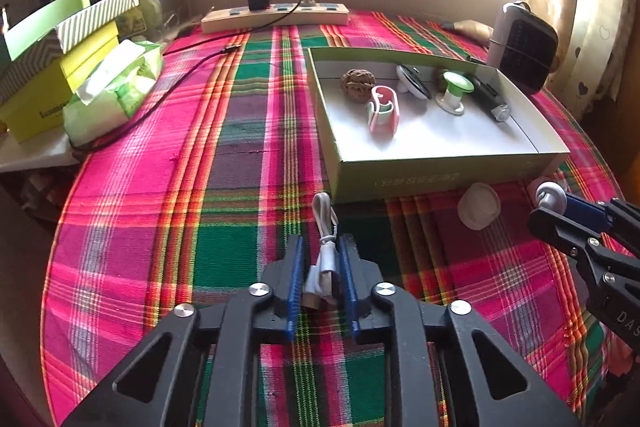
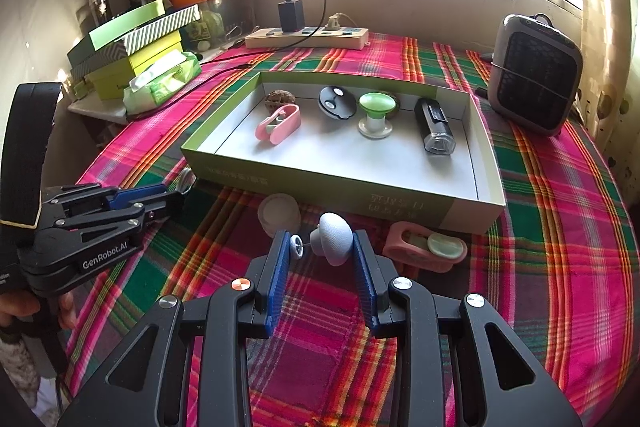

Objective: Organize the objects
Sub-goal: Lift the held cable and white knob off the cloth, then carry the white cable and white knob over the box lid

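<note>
A green shallow box (image 1: 440, 175) (image 2: 328, 183) lies on the plaid table and holds a walnut (image 1: 357, 83), a pink clip (image 1: 383, 111), a black-and-white round piece (image 2: 337, 103), a green-topped spool (image 2: 376, 115) and a black flashlight (image 2: 434, 125). My left gripper (image 1: 319, 251) stands narrowly open around a bundled white cable (image 1: 325, 227) lying in front of the box. My right gripper (image 2: 320, 247) straddles a pale grey mushroom-shaped object (image 2: 334, 237) with a small wheel; its fingers look not quite closed on it.
A white round lid (image 2: 279, 214) and a pink case with a green disc (image 2: 426, 247) lie before the box. A grey heater (image 2: 536, 75) stands at the right, a power strip (image 2: 306, 37) at the back, stacked boxes and a tissue pack (image 2: 162, 81) at the left.
</note>
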Demonstrator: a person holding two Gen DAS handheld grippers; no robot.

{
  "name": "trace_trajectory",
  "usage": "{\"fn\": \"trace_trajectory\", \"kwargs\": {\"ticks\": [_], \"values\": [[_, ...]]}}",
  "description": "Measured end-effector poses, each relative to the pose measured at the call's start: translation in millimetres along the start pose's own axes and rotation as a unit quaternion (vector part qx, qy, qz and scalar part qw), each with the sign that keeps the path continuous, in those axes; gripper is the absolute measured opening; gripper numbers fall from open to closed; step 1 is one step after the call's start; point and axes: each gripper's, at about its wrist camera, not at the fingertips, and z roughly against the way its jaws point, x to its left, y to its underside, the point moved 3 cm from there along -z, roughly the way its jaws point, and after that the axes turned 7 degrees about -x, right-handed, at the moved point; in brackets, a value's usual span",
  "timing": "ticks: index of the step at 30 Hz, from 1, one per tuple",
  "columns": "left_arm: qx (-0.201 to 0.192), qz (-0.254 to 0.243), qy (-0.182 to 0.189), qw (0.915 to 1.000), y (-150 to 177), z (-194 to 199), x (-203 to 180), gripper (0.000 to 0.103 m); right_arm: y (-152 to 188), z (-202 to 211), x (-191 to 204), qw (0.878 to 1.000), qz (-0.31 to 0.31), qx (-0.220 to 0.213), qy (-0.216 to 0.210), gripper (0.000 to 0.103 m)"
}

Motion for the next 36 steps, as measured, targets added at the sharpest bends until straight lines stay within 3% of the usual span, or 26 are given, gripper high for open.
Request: {"fn": "trace_trajectory", "kwargs": {"ticks": [10,36], "values": [[-0.005,0.002,-0.002,1.0,0,4,0,0.012,-1,2,0,1.0,0.0,-0.002,0.001,0.033],[-0.067,-0.016,0.028,0.9972,-29,44,-22,0.012,-21,22,2,0.999,0.011,-0.037,0.006,0.033]]}}
